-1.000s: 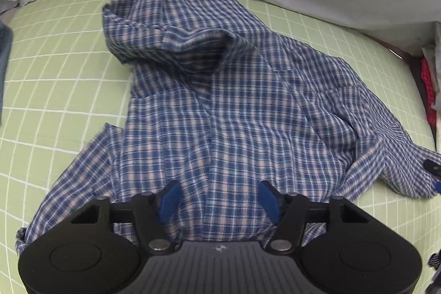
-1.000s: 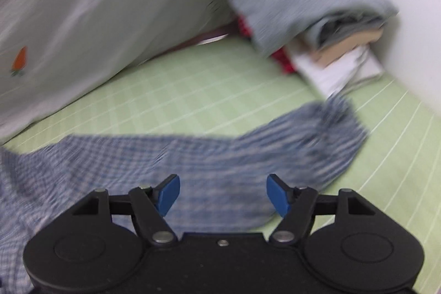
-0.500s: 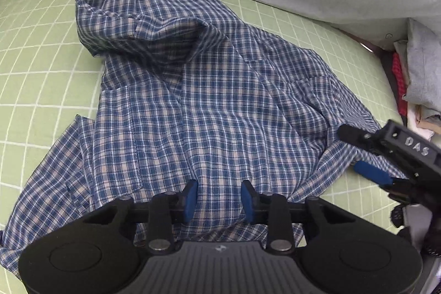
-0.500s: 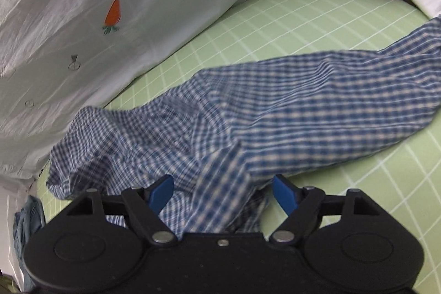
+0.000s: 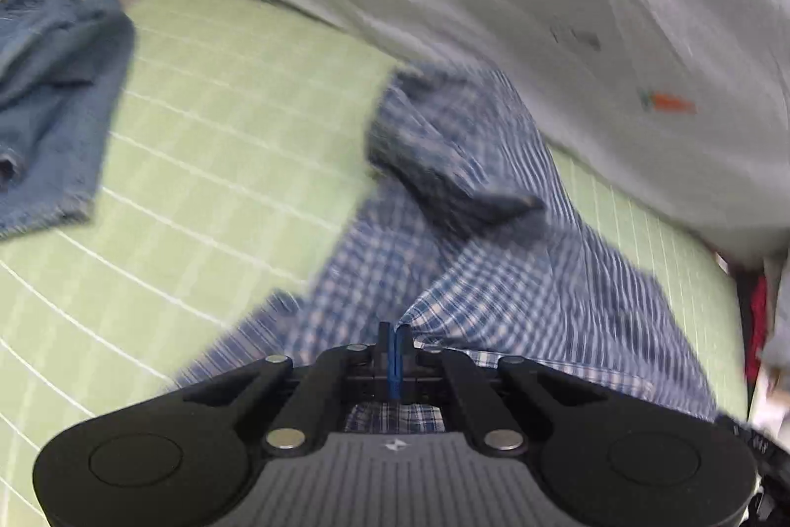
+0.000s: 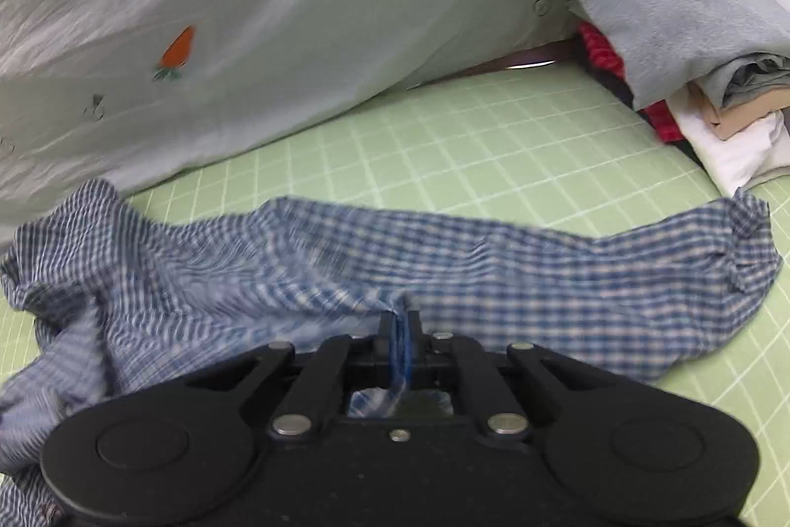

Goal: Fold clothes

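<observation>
A blue and white checked shirt (image 5: pixel 474 260) lies crumpled on the green grid-lined sheet (image 5: pixel 207 141). My left gripper (image 5: pixel 394 337) is shut on a pinched fold of the shirt's near edge, and the cloth rises in a ridge from the blue pads. In the right wrist view the same checked shirt (image 6: pixel 493 270) stretches across the sheet with one sleeve reaching right. My right gripper (image 6: pixel 401 322) is shut on a fold of that shirt, with cloth showing between the pads.
A pale duvet with carrot prints (image 6: pixel 237 3) is bunched along the far side. A folded blue denim garment (image 5: pixel 49 107) lies at the left. A pile of folded clothes, grey, red, beige and white (image 6: pixel 691 72), sits at the right by the wall.
Both grippers went from open over the shirt to shut on its cloth. The left gripper swung across, bringing the denim garment into view; the shirt cloth is now pulled up at both grips.
</observation>
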Available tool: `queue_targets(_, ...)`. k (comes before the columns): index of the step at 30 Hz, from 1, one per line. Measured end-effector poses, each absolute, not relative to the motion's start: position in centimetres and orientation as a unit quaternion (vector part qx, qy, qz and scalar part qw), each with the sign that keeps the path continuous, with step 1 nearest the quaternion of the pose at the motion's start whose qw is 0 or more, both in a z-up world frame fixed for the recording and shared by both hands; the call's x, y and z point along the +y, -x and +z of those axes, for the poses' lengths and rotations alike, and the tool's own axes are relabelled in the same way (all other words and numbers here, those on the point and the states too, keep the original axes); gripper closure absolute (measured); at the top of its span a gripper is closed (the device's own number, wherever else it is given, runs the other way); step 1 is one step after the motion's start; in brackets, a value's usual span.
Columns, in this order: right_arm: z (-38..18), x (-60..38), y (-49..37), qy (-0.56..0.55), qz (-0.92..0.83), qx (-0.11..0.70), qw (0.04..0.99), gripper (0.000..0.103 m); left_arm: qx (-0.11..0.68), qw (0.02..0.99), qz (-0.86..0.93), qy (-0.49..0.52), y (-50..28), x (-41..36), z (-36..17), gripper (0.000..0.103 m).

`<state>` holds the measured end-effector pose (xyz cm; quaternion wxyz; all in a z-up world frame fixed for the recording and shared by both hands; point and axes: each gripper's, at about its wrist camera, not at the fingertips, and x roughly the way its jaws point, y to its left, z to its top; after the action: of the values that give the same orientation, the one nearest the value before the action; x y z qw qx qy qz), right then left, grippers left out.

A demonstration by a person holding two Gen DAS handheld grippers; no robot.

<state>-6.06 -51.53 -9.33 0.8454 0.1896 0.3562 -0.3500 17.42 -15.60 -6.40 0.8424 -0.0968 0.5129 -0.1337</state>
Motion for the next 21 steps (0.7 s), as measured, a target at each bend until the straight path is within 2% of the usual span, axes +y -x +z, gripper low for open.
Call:
queue_targets(2,-8.7,-53.7,6.4,-0.147,-0.387,0.348,0.841,0.103,0.493,0.859,-0.106,0.084,-18.8,-14.0,-5.5,0.102)
queue_targets(6,-7.2,-57.9,7.3,-0.154,-0.427,0.328,0.828,0.103,0.462,0.884,-0.057,0.045,-21.1,-11.9,-4.0,0.102)
queue_targets(8,-7.2,-58.4,7.0,-0.169,-0.407,0.336,0.832,0.096,0.462,0.884,-0.051,0.044,-21.5,-11.7,-4.0,0.102)
queue_targets(10,-8.0,-56.6,6.1,-0.197,-0.382,0.344,0.835,0.073,0.468,0.881,-0.051,0.045,-21.5,-12.1,-4.4,0.1)
queue_targets(11,-8.5,-55.4,5.7,-0.207,-0.369,0.348,0.836,0.049,0.47,0.88,-0.05,0.04,-21.2,-12.3,-4.7,0.094)
queue_targets(12,-9.0,-54.1,5.2,-0.213,-0.356,0.353,0.839,0.034,0.473,0.879,-0.049,0.034,-20.8,-12.5,-4.9,0.086)
queue_targets(14,-9.9,-51.3,4.3,-0.209,-0.335,0.361,0.845,0.022,0.477,0.878,-0.039,0.024,-19.9,-12.7,-5.4,0.05)
queue_targets(16,-10.4,-48.8,3.6,-0.211,-0.319,0.371,0.846,0.0,0.477,0.878,-0.034,0.02,-18.7,-12.4,-5.7,0.039)
queue_targets(21,-10.9,-43.9,2.5,-0.2,-0.246,0.399,0.86,0.0,0.495,0.868,-0.045,0.018,-16.3,-11.6,-6.9,0.037)
